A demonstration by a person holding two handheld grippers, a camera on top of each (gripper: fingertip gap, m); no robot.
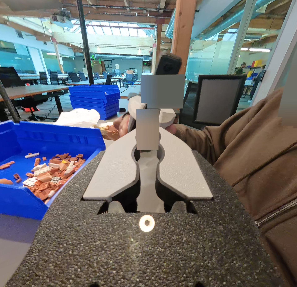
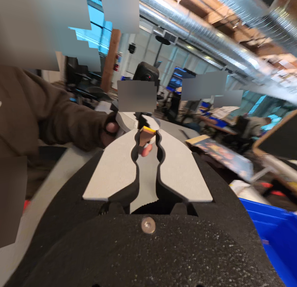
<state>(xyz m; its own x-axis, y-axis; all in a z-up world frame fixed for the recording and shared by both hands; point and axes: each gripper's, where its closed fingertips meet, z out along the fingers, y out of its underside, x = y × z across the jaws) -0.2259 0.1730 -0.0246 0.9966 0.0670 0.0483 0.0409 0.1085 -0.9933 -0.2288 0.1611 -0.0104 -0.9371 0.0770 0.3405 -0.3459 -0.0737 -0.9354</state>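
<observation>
1. Right tongs (image 2: 147, 133): grey, grainy moulded fingers, tips closed on a brown brick piece (image 2: 147, 137) with a yellow cap, raised above the bench (image 1: 14, 250), apparently for mating.
2. Left tongs (image 1: 147, 139): facing item 1, tips masked; grip cannot be told.
3. Blue plastic bin (image 1: 53, 134): ribbed walls, just left of item 2, holding loose bricks (image 1: 48, 171), terracotta and white, studded, kept within reach.
</observation>
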